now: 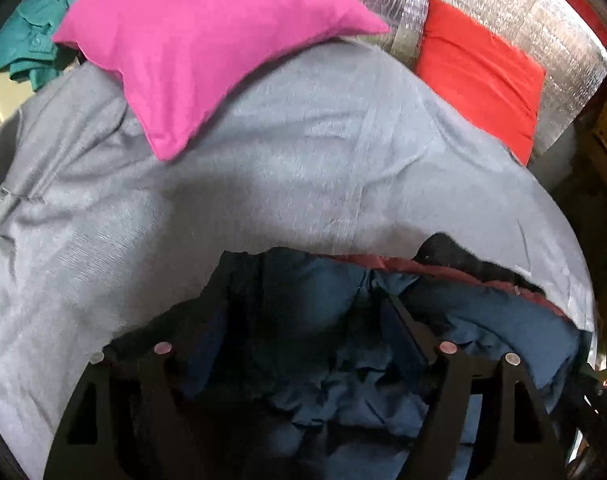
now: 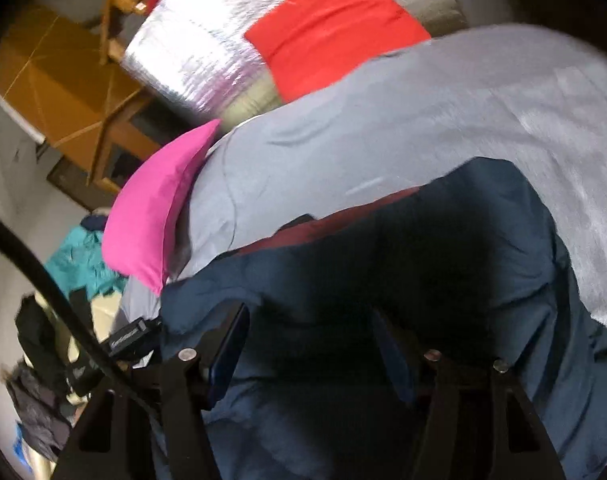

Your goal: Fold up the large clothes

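Observation:
A dark blue padded jacket [image 1: 315, 288] with a maroon lining [image 1: 367, 261] lies bunched on a grey bed sheet [image 1: 263, 152]. My left gripper [image 1: 303, 312] points down onto it, jaws wide apart, with folds of the jacket lying loosely between the fingers [image 1: 403, 320]. In the right wrist view the same jacket [image 2: 483, 240] fills the lower frame. My right gripper [image 2: 311, 312] has its fingers [image 2: 231, 344] set wide with the fabric bulging between them. Shadow hides whether its pads press on the cloth.
A pink pillow [image 1: 191, 52] and a red pillow [image 1: 479, 76] lie at the head of the bed against a silver foil panel [image 1: 503, 4]. A teal garment [image 1: 27, 40] sits past the far left corner. Wooden furniture [image 2: 63, 92] stands beside the bed.

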`<state>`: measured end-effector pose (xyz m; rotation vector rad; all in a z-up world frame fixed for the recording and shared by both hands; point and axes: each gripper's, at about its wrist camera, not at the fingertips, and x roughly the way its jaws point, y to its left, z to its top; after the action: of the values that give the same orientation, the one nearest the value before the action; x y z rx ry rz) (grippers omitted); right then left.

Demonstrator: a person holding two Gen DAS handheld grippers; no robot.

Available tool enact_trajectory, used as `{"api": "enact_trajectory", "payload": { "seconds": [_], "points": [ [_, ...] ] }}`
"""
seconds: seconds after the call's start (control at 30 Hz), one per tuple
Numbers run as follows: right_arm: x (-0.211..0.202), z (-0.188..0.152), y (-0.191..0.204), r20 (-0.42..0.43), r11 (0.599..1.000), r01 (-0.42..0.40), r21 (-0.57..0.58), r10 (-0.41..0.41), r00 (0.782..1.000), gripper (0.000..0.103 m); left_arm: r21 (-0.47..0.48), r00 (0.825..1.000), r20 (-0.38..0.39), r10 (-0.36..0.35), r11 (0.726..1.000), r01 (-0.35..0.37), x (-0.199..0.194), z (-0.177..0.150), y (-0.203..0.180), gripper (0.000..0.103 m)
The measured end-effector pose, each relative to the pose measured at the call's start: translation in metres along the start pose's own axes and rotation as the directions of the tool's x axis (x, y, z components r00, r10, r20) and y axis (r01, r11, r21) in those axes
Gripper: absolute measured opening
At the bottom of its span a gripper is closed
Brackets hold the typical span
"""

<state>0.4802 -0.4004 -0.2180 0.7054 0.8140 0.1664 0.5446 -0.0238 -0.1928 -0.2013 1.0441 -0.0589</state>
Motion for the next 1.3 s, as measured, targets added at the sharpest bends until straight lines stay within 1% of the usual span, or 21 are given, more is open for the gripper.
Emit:
{"api": "enact_trajectory", "payload": {
  "seconds": [0.03,0.1,0.17,0.23,0.3,0.33,0.37,0.43,0.47,0.57,0.67,0.73,0.83,0.9,0.93,1.0,1.1,1.17,1.2,1.23,1.3],
  "points": [
    [-0.004,0.001,-0.002,0.013,1.000,-0.009,0.012,0.009,1.000,0.066,0.009,1.000,0.020,-0.002,1.000,0.001,-0.008,0.000,-0.004,0.078],
    [-0.026,0.006,-0.004,0.095,1.000,-0.007,0.009,0.006,0.995,0.066,0.043,0.998,0.059,-0.029,0.999,0.026,-0.021,0.001,-0.013,0.078],
    [-0.045,0.010,-0.012,0.155,1.000,-0.011,0.017,0.008,0.988,0.067,0.095,0.990,0.128,-0.058,0.994,0.046,-0.043,0.000,-0.029,0.078],
    [-0.054,0.016,-0.027,0.162,0.998,-0.019,0.053,0.011,0.987,0.067,0.156,0.978,0.178,-0.111,0.984,0.083,-0.059,-0.005,-0.047,0.078],
    [-0.050,0.017,-0.046,0.141,0.994,0.002,0.110,-0.017,0.990,0.067,0.251,0.967,0.171,-0.190,0.957,0.144,-0.058,-0.014,-0.070,0.079],
    [-0.045,0.017,-0.052,0.125,0.991,0.006,0.133,-0.022,0.992,0.067,0.277,0.971,0.145,-0.192,0.950,0.146,-0.048,-0.018,-0.079,0.079],
    [-0.037,0.016,-0.065,0.100,0.985,0.000,0.172,-0.017,0.995,0.067,0.281,0.978,0.117,-0.170,0.951,0.131,-0.038,-0.022,-0.084,0.079],
    [-0.030,0.013,-0.078,0.091,0.977,-0.010,0.211,-0.009,0.996,0.067,0.248,0.992,0.047,-0.120,0.963,0.105,-0.011,-0.026,-0.084,0.079],
    [-0.031,0.013,-0.080,0.098,0.976,-0.022,0.219,0.000,0.995,0.067,0.205,0.993,0.025,-0.118,0.973,0.110,-0.002,-0.025,-0.078,0.084],
    [-0.042,0.011,-0.078,0.121,0.975,-0.031,0.218,0.004,0.993,0.069,0.079,0.985,-0.017,-0.173,0.982,0.174,0.001,-0.016,-0.056,0.085],
    [-0.061,0.011,-0.074,0.161,0.975,-0.054,0.216,0.019,0.987,0.075,0.018,0.979,-0.029,-0.202,0.979,0.203,-0.008,-0.011,-0.043,0.085],
    [-0.078,0.012,-0.077,0.191,0.974,-0.055,0.219,0.013,0.981,0.077,-0.029,0.975,0.012,-0.222,0.975,0.222,-0.026,-0.005,-0.028,0.085],
    [-0.094,0.014,-0.086,0.227,0.964,-0.053,0.261,-0.008,0.974,0.077,-0.068,0.982,0.081,-0.172,0.982,0.178,-0.045,0.004,-0.009,0.085],
    [-0.097,0.015,-0.096,0.223,0.956,-0.046,0.288,-0.020,0.975,0.077,-0.091,0.990,0.094,-0.108,0.989,0.117,-0.050,0.008,0.010,0.085],
    [-0.094,0.015,-0.101,0.211,0.953,-0.039,0.301,-0.027,0.977,0.077,-0.114,0.994,0.086,-0.066,0.991,0.076,-0.047,0.008,0.022,0.085],
    [-0.086,0.015,-0.104,0.193,0.948,-0.036,0.315,-0.026,0.981,0.077,-0.168,0.999,0.032,0.010,0.986,-0.005,-0.032,0.005,0.046,0.085],
    [-0.069,0.013,-0.101,0.151,0.951,-0.031,0.308,-0.016,0.988,0.077,-0.224,0.999,-0.051,0.002,0.975,-0.013,-0.008,-0.003,0.065,0.084],
    [-0.058,0.012,-0.093,0.133,0.960,-0.013,0.280,-0.026,0.991,0.075,-0.206,0.998,-0.069,0.004,0.978,-0.018,0.002,-0.006,0.062,0.084],
    [-0.052,0.012,-0.089,0.120,0.965,-0.001,0.262,-0.032,0.992,0.068,-0.184,0.997,-0.073,0.019,0.982,-0.032,0.004,-0.007,0.059,0.084],
    [-0.047,0.010,-0.086,0.104,0.970,0.015,0.243,-0.041,0.994,0.058,-0.158,0.996,-0.075,0.039,0.986,-0.051,0.007,-0.007,0.055,0.084],
    [-0.034,0.007,-0.078,0.062,0.975,0.101,0.198,-0.115,0.991,0.047,-0.128,0.995,-0.079,0.065,0.989,-0.075,0.014,-0.007,0.048,0.084]
  ]
}}
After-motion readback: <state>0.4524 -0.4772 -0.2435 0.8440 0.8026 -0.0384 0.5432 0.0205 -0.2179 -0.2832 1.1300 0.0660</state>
